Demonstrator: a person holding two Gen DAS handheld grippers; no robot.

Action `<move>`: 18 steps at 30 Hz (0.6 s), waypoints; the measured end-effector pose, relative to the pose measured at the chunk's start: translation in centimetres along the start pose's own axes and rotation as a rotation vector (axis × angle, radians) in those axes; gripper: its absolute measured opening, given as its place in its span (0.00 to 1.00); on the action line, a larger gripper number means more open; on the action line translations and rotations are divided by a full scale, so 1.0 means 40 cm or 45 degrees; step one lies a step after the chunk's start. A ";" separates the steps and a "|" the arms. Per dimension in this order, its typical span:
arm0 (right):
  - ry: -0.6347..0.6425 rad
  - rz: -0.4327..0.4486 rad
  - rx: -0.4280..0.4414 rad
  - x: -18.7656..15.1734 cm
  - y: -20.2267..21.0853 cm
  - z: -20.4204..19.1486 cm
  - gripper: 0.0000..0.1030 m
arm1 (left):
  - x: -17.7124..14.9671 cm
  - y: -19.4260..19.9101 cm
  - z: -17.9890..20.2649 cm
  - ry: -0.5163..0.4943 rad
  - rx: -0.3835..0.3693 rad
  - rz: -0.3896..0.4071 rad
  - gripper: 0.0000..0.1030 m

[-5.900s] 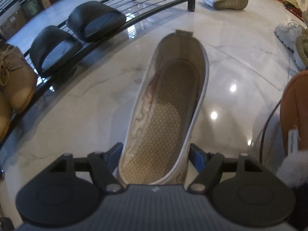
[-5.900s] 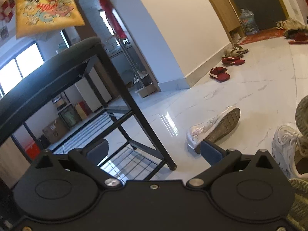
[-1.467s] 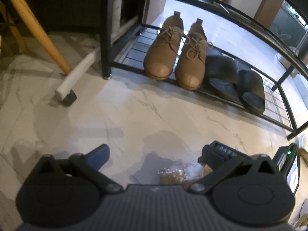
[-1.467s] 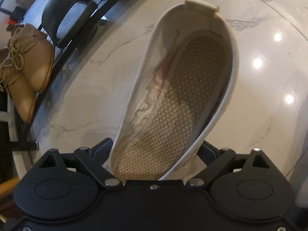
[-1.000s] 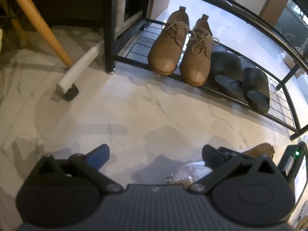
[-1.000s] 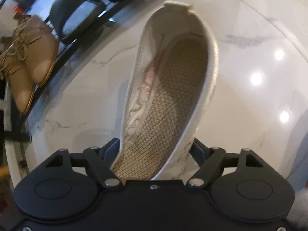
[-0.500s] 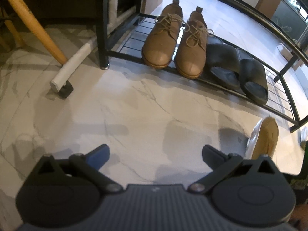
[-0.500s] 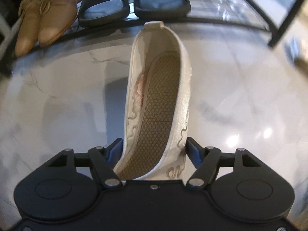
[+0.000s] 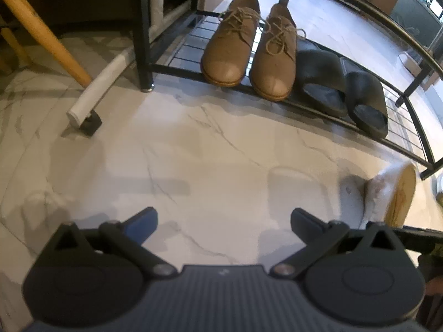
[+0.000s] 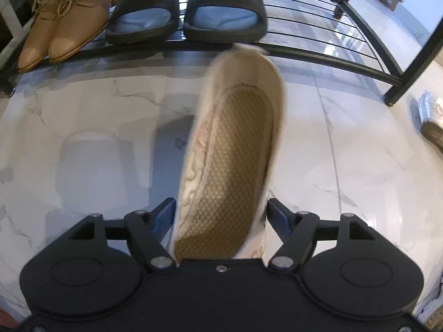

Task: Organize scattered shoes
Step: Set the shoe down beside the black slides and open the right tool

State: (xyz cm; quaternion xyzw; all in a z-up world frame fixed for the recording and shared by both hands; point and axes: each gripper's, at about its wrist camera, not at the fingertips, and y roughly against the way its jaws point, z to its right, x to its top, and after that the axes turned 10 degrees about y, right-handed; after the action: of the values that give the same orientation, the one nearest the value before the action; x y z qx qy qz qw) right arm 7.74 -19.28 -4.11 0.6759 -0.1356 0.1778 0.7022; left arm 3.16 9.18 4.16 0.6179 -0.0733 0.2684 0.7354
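My right gripper (image 10: 221, 215) is shut on a cream slip-on shoe (image 10: 229, 149), sole up, heel pointing at the black shoe rack (image 10: 326, 55); its heel is close to the rack's front rail, right of the black slides (image 10: 224, 8). The same shoe (image 9: 393, 196) shows at the right edge of the left wrist view. My left gripper (image 9: 221, 221) is open and empty above the marble floor, facing the rack (image 9: 171, 67), where tan lace-up shoes (image 9: 249, 47) and black slides (image 9: 343, 88) sit side by side.
The rack's lower shelf has bare wire to the right of the slides (image 10: 318, 30). Another light shoe (image 10: 432, 119) lies on the floor at the far right. A wooden leg (image 9: 47, 38) and a white bar (image 9: 97, 88) stand left of the rack.
My right gripper has carried the cream shoe closer to the rack and further right, its heel now near the front rail. My left gripper has stayed open and barely moved.
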 end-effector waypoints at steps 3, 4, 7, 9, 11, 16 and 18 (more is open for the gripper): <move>-0.050 0.028 0.047 -0.022 0.019 0.022 0.78 | -0.001 -0.015 -0.006 0.017 0.009 -0.036 0.99; -0.075 0.029 0.055 -0.026 0.028 0.029 0.82 | -0.001 -0.015 -0.008 0.026 0.004 -0.039 0.99; -0.190 0.056 0.107 -0.044 0.067 0.056 0.90 | -0.004 -0.009 -0.009 0.026 0.004 -0.027 0.99; -0.273 0.077 0.147 -0.056 0.092 0.075 0.93 | -0.007 -0.011 -0.007 0.020 0.006 -0.032 0.99; -0.411 0.116 0.221 -0.089 0.115 0.102 0.94 | -0.011 -0.017 -0.003 0.012 0.013 -0.045 0.99; -0.461 0.142 0.235 -0.125 0.103 0.099 0.95 | -0.017 -0.020 0.000 0.006 0.027 -0.055 0.99; -0.423 0.147 0.221 -0.121 0.091 0.084 0.96 | -0.018 -0.022 0.001 0.003 0.034 -0.057 0.99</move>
State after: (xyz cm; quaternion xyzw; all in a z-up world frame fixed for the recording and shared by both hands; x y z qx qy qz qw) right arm 1.96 -22.86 -2.76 0.7451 -0.2723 0.1149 0.5980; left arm 2.99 8.83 3.10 0.6288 -0.0550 0.2536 0.7330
